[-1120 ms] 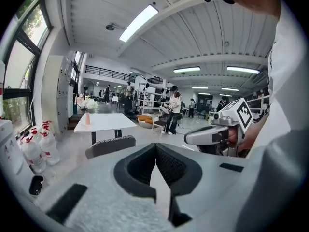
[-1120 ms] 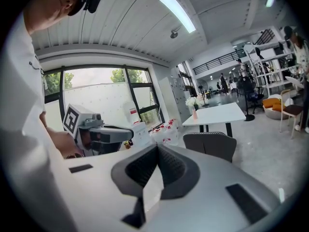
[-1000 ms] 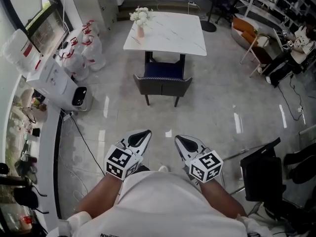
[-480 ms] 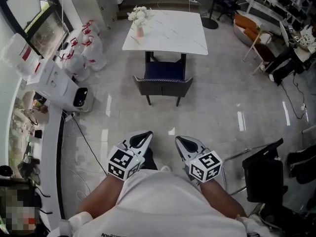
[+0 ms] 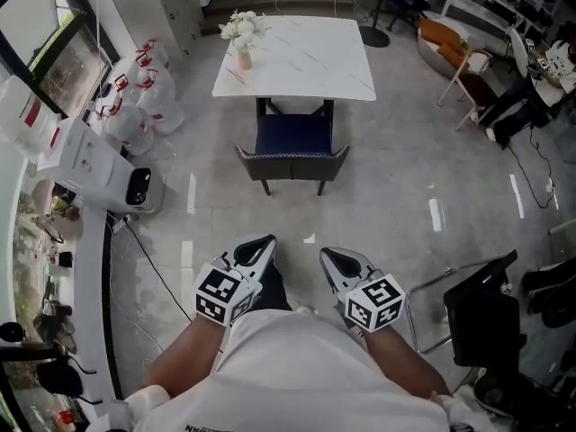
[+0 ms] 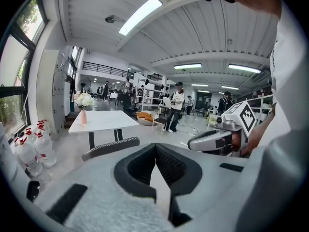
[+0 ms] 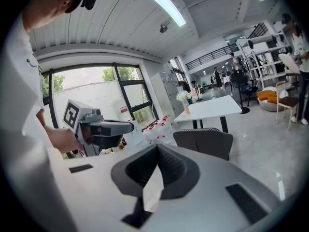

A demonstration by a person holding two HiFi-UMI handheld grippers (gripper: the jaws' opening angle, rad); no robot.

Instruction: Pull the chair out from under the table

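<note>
Ahead of me stands a pink vase (image 5: pixel 245 59) holding white flowers (image 5: pixel 239 27). On my left, clear bottles with red tops (image 5: pixel 135 106) cluster by the wall, near a white appliance (image 5: pixel 94 160). A black cable (image 5: pixel 155 264) crosses the floor (image 5: pixel 405 205). An orange seat (image 5: pixel 445 41) sits far right.

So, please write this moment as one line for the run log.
stage: before grasp | chair: partly under table, untouched | left tongs: shut, empty, short of chair | right tongs: shut, empty, short of chair
</note>
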